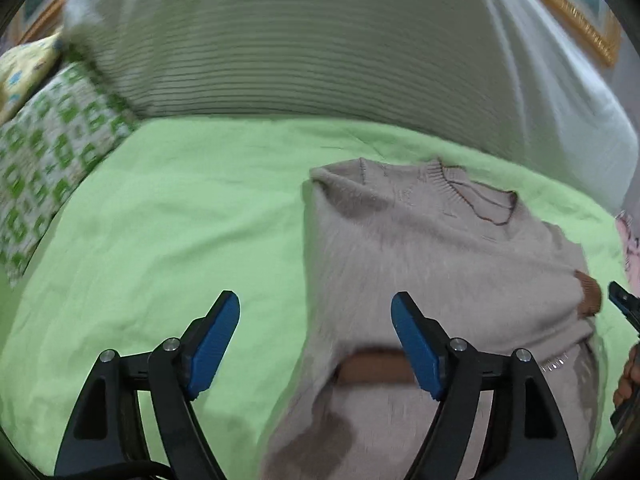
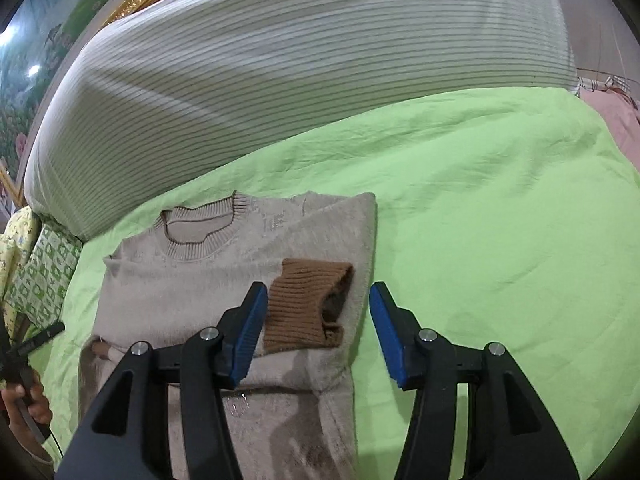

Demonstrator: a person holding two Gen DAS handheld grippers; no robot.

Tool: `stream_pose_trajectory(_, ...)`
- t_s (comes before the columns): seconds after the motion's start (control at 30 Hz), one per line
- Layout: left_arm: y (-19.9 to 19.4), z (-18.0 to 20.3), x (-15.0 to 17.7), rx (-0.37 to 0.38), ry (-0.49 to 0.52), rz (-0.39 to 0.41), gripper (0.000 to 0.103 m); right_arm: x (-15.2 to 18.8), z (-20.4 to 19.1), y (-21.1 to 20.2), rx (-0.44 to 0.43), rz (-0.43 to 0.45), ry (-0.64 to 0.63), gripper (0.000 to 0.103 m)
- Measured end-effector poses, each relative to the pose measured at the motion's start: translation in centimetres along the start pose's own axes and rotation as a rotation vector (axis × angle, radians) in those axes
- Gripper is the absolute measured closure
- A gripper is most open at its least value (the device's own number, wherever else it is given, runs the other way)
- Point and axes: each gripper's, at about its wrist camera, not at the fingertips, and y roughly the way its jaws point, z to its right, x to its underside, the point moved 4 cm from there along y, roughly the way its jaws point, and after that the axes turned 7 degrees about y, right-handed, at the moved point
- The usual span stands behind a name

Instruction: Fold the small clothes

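A small beige knit sweater (image 1: 432, 248) lies flat on a green sheet (image 1: 180, 216), collar away from me, both sleeves folded inward. My left gripper (image 1: 316, 344) is open and empty, just above the sweater's left edge; a brown cuff (image 1: 376, 368) lies between its fingers. In the right wrist view the sweater (image 2: 192, 280) has its right side folded over, with a brown ribbed cuff (image 2: 308, 308) on top. My right gripper (image 2: 320, 328) is open and empty, hovering just over that cuff.
A large striped white pillow (image 1: 300, 40) lies behind the sweater. A green-and-white patterned cushion (image 1: 52, 156) is at the far left. Pink fabric (image 2: 612, 120) sits at the bed's right edge. A gold picture frame (image 1: 568, 4) hangs behind.
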Motion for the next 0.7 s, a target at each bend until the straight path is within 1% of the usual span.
stream_pose_trajectory(0.1, 4.6, 0.5, -2.1, 0.005, 0.003, -0.074, 0.025, 0.0, -0.7, 0.9, -0.005, -0.006, -0.001, 0.049)
stream_pose_trajectory(0.17, 6.8, 0.9, -2.9, -0.003, 0.006, -0.094, 0.025, 0.2, -1.5, 1.1, -0.037, -0.005, -0.008, 0.049)
stream_pose_trajectory(0.23, 9.0, 1.4, -4.1, 0.010, 0.015, -0.106, 0.026, 0.3, -2.9, 1.3, -0.095, -0.013, -0.038, 0.049)
stream_pose_trajectory(0.27, 9.8, 1.7, -4.7, 0.023, 0.019, -0.103, 0.026, 0.4, -3.5, 1.6, -0.125, -0.032, -0.052, 0.049)
stream_pose_trajectory(0.3, 10.7, 2.2, -5.5, 0.053, 0.027, -0.103, 0.026, 0.6, -4.3, 2.1, -0.162, -0.061, -0.066, 0.049)
stream_pose_trajectory(0.33, 11.2, 2.4, -5.9, 0.056, 0.029, -0.105, 0.026, 0.7, -4.8, 2.5, -0.184, -0.076, -0.077, 0.049)
stream_pose_trajectory(0.37, 11.8, 2.5, -6.4, 0.035, 0.033, -0.107, 0.026, 0.9, -5.4, 2.9, -0.205, -0.094, -0.093, 0.049)
stream_pose_trajectory(0.4, 12.7, 2.3, -7.0, -0.004, 0.034, -0.115, 0.024, 1.1, -5.9, 3.5, -0.222, -0.115, -0.106, 0.049)
stream_pose_trajectory(0.43, 13.4, 2.0, -7.4, -0.030, 0.027, -0.120, 0.023, 1.2, -6.1, 4.4, -0.218, -0.140, -0.113, 0.049)
stream_pose_trajectory(0.47, 14.0, 1.5, -7.7, -0.053, 0.018, -0.121, 0.021, 1.3, -5.9, 5.3, -0.172, -0.155, -0.116, 0.049)
stream_pose_trajectory(0.5, 14.6, 0.8, -8.0, -0.072, 0.000, -0.124, 0.014, 1.2, -5.5, 6.2, -0.110, -0.171, -0.115, 0.049)
stream_pose_trajectory(0.53, 14.8, 0.3, -8.2, -0.074, -0.022, -0.121, 0.013, 0.9, -4.8, 7.0, -0.061, -0.173, -0.101, 0.051)
stream_pose_trajectory(0.57, 14.5, -0.2, -8.4, -0.076, -0.038, -0.112, 0.013, 0.5, -4.2, 7.3, -0.047, -0.169, -0.076, 0.056)
stream_pose_trajectory(0.6, 14.2, -0.5, -8.5, -0.090, -0.045, -0.102, 0.013, 0.0, -3.8, 7.3, -0.044, -0.158, -0.049, 0.057)
stream_pose_trajectory(0.63, 13.4, -0.9, -8.4, -0.117, -0.052, -0.085, 0.013, -0.5, -3.5, 7.0, -0.042, -0.142, -0.028, 0.058)
stream_pose_trajectory(0.67, 12.5, -1.3, -8.3, -0.121, -0.059, -0.069, 0.013, -1.1, -3.3, 6.3, -0.023, -0.115, -0.020, 0.057)
stream_pose_trajectory(0.7, 11.3, -1.8, -7.8, -0.102, -0.076, -0.050, 0.013, -1.6, -3.1, 5.5, -0.001, -0.081, -0.018, 0.055)
